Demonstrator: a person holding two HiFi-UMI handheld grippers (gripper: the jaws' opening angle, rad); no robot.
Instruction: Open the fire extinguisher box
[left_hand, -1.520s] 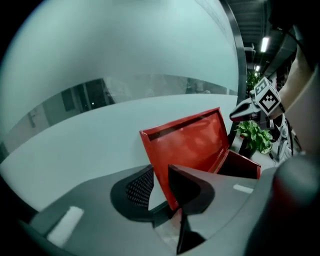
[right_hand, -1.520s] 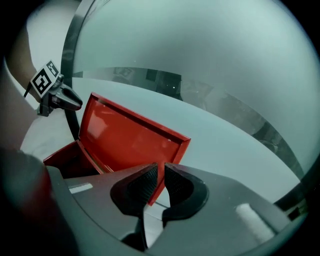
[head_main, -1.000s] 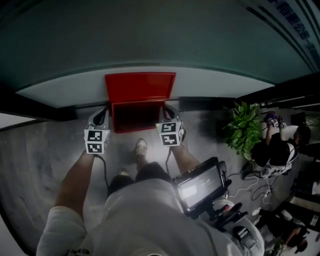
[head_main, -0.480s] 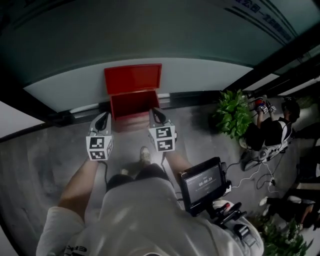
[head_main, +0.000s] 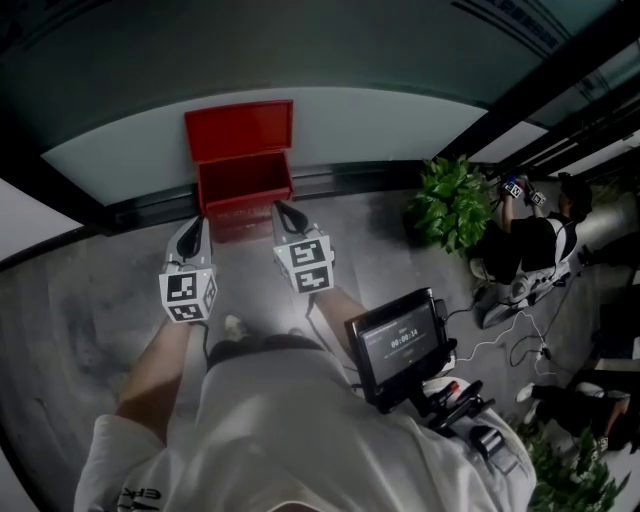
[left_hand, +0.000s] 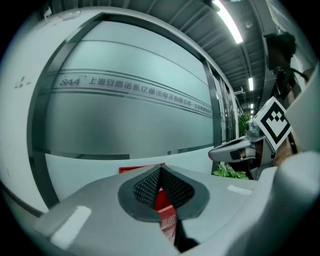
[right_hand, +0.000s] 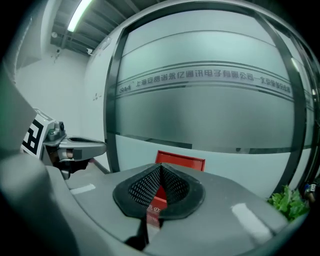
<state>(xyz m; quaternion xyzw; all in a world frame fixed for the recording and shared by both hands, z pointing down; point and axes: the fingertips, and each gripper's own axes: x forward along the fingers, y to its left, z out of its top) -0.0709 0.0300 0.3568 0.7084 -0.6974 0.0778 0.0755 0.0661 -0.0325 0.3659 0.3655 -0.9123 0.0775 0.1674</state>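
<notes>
**A:** Where's the box?

**B:** Fire extinguisher box (head_main: 243, 190) is on the floor against the glass wall (head_main: 330, 60), straight ahead. The lid (head_main: 240, 128) is up, its back to the wall's pale lower band. The body is open on top.

**A:** Tongs?

**B:** Left gripper (head_main: 194, 228) and right gripper (head_main: 282, 212) are both clenched, with nothing in either. The tips sit just beside the box front, one near each corner, and I see no contact. Each gripper view shows only the box's red beyond the shut pads.

**A:** So the opening is done?

**B:** Looks done to me. The job now is not to knock the lid. It looks close to upright, so a nudge could drop it.

**A:** How to handle it?

**B:** Keep both tips low and out of the lid's swing. If the lid needs seating, press its top edge to the wall with shut tips, evenly on both sides. The plant (head_main: 447, 205) is well off to the right, so no issue there.
</notes>
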